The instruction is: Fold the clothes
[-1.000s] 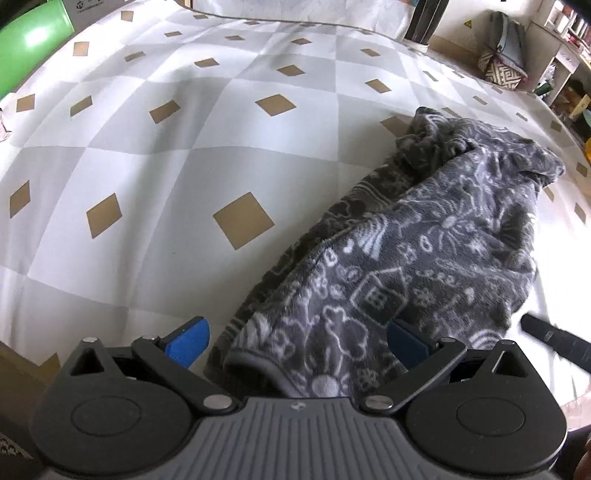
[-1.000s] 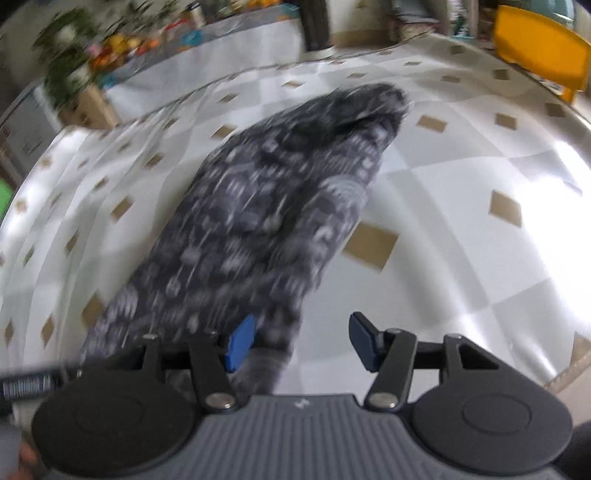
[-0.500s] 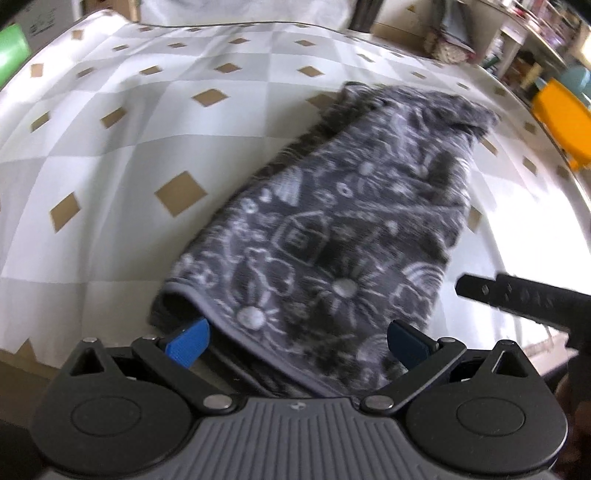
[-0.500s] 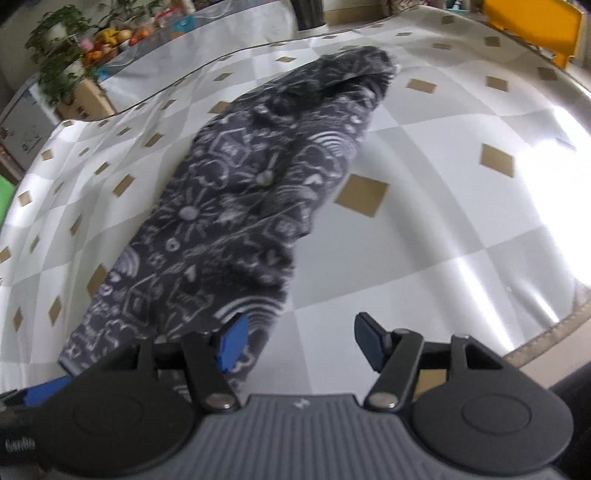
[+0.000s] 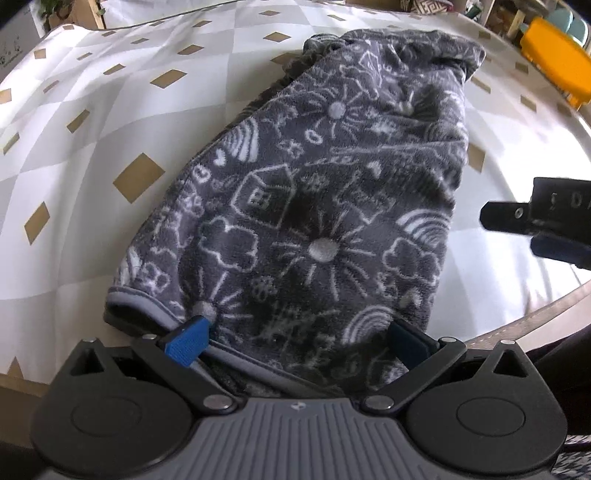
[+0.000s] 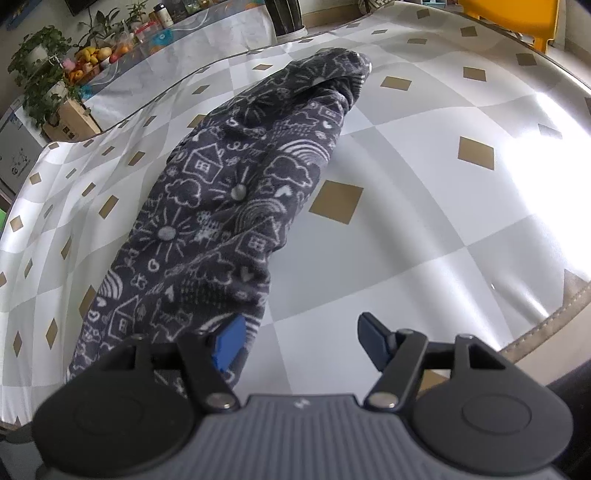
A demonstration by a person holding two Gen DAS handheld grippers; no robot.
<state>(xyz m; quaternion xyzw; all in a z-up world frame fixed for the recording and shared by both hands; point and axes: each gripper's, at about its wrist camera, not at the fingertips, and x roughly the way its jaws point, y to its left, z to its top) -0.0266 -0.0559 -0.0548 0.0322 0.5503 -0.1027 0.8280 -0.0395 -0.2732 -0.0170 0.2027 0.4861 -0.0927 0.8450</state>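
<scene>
- While the left gripper (image 5: pixel 297 338) hangs over the near edge of the table, its blue-padded jaws stand wide apart with the near hem of the dark grey fleece garment printed with white houses, clouds and suns (image 5: pixel 332 206) lying between them; the pads do not press on the cloth.
- That garment lies in a long heap on the white and grey checked tablecloth with tan diamonds (image 5: pixel 122 122), running from the near edge toward the far side.
- At the right of the left wrist view, the black tip of the right gripper (image 5: pixel 535 225) shows above the cloth-covered table, apart from the garment.
- From the right wrist view, the right gripper (image 6: pixel 299 341) has its jaws opening; the left pad sits against the garment's near right edge (image 6: pixel 229 229), and between the pads lies only bare tablecloth (image 6: pixel 424 206).
- Far left in that view stand potted green plants (image 6: pixel 40 77) and a pile of fruit (image 6: pixel 94 57).
- Far right, an orange-yellow chair (image 6: pixel 513 18) stands past the table.
</scene>
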